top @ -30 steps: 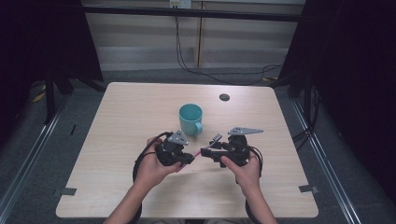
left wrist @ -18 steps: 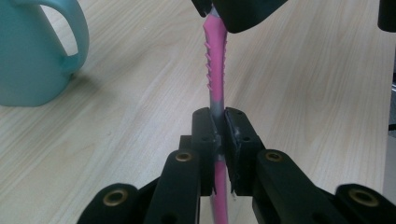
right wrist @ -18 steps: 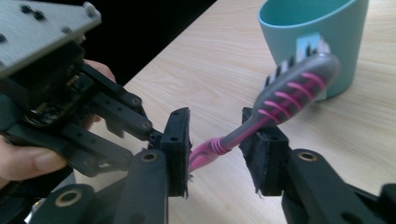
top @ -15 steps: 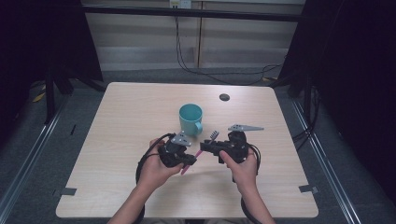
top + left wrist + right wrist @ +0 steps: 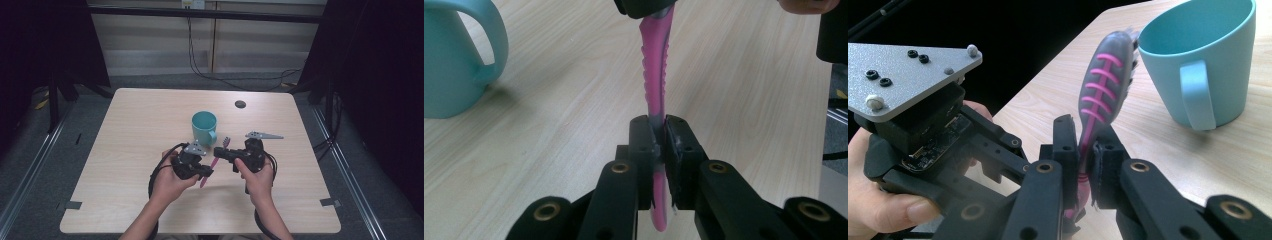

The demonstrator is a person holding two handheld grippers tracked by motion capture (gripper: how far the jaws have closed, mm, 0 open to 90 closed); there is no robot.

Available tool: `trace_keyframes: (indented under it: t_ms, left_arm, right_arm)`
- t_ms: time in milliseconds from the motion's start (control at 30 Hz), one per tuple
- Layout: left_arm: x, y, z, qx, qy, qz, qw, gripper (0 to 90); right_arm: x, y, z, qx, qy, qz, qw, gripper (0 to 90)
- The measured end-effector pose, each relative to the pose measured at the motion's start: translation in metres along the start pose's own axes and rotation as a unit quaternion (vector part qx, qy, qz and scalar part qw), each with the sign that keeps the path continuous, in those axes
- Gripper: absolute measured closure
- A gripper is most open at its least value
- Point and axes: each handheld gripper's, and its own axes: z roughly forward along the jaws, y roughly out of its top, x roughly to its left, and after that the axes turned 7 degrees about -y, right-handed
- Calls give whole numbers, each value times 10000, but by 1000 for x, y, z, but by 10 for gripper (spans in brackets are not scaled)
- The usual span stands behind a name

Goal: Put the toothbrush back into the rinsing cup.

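A pink and grey toothbrush (image 5: 214, 163) hangs above the table, held at both ends. My left gripper (image 5: 206, 172) is shut on its handle (image 5: 654, 75), whose tip sticks out below the jaws. My right gripper (image 5: 219, 152) is shut on the neck just under the bristle head (image 5: 1108, 75), which points toward the teal cup (image 5: 204, 126). The cup (image 5: 1198, 60) stands upright with its handle facing the grippers. In the left gripper view the cup (image 5: 454, 55) sits at the left. The two grippers nearly touch.
A small dark round disc (image 5: 240, 104) lies near the far edge of the wooden table (image 5: 125, 150). The left gripper's grey plate (image 5: 908, 75) and a hand (image 5: 878, 200) show close by in the right gripper view. Dark floor surrounds the table.
Both hands have shifted slightly. The brush head has risen a little toward the cup, and the pink handle end now shows below the left gripper.
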Motion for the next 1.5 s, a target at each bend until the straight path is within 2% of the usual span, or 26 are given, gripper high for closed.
trace_keyframes:
  t_ms: [133, 500, 733, 1167, 1400, 1500]
  left_arm:
    - [-1, 1, 2, -39, -13, -44, 10000, 826]
    - [-6, 5, 4, -108, -119, 123, 9998, 767]
    - [-7, 5, 6, -167, -208, 181, 9995, 745]
    - [-7, 4, 6, -269, -189, 243, 9992, 726]
    - [-5, 1, 4, -385, -136, 331, 9986, 589]
    - [-3, 0, 1, -504, -75, 342, 9981, 469]
  right_arm:
    - [0, 1, 0, -10, -31, 5, 10000, 837]
    - [6, 7, 2, -86, -117, -181, 9997, 838]
    - [12, 9, 5, -55, -195, -395, 9990, 838]
    - [15, 12, 7, -83, -281, -559, 9980, 840]
    - [16, 15, 3, -147, -299, -666, 9972, 841]
    - [16, 16, 1, -156, -323, -702, 9969, 841]
